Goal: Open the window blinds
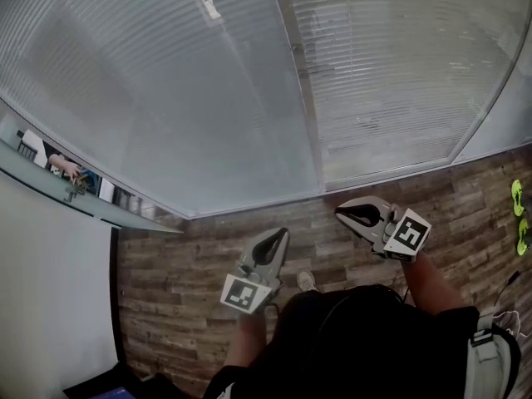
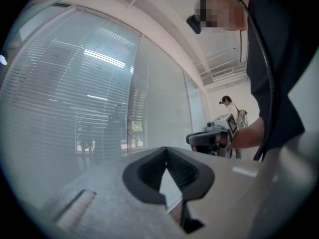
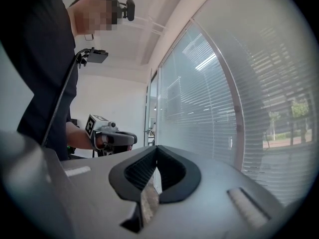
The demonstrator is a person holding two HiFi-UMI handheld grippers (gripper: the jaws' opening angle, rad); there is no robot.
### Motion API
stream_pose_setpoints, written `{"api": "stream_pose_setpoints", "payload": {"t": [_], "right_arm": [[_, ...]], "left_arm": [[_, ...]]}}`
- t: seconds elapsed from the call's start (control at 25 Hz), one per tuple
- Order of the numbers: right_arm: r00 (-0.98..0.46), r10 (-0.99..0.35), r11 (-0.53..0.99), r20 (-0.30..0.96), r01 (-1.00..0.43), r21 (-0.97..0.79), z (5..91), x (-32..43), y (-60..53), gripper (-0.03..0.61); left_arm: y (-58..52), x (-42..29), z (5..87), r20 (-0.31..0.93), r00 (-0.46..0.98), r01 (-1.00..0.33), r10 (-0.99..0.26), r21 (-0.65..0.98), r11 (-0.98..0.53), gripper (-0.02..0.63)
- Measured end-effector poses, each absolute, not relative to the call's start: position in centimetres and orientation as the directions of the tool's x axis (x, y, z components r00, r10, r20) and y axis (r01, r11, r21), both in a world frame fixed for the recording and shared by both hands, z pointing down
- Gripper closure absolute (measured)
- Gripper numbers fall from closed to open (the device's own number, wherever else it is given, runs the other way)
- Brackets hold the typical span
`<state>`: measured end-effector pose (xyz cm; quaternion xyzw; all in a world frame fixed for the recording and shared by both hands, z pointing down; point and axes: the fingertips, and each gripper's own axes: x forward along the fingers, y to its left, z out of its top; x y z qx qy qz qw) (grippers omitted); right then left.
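Note:
Closed slatted blinds (image 1: 166, 98) hang behind tall glass panes, split by a grey upright post (image 1: 303, 90). In the head view both grippers are held out toward the glass, above the floor. My left gripper (image 1: 278, 235) is shut with nothing in it. To its right my right gripper (image 1: 342, 213) is also shut and empty. The left gripper view shows its closed jaws (image 2: 167, 151) facing the blinds (image 2: 75, 98), with the right gripper (image 2: 209, 138) beside them. The right gripper view shows its closed jaws (image 3: 156, 148), the blinds (image 3: 239, 98) and the left gripper (image 3: 112, 137). Neither gripper touches the glass.
Wood-plank floor (image 1: 183, 281) runs along the foot of the glass. A white partition (image 1: 50, 289) stands at the left. Two yellow-green items (image 1: 519, 214) lie on the floor at the far right. Another person (image 2: 229, 106) stands far down the room.

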<state>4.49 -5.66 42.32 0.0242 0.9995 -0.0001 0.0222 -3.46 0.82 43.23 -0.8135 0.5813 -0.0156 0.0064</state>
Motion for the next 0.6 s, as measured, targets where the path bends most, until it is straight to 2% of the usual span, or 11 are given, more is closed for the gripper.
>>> {"api": "stream_pose_setpoints", "payload": {"t": [0.32, 0.6], "right_arm": [[-0.998, -0.043, 0.997, -0.051, -0.047, 0.064, 40.2, -1.5, -8.2, 0.574], [-0.987, -0.158, 0.983, -0.009, -0.159, 0.088, 40.2, -4.3, -10.4, 0.574]], "left_arm": [[-1.7, -9.5, 41.7, -0.016, 0.407, -0.913, -0.913, -0.049, -0.406, 0.609], [-2.1, -14.1, 41.9, -0.017, 0.449, -0.893, -0.893, -0.045, -0.448, 0.609]]}}
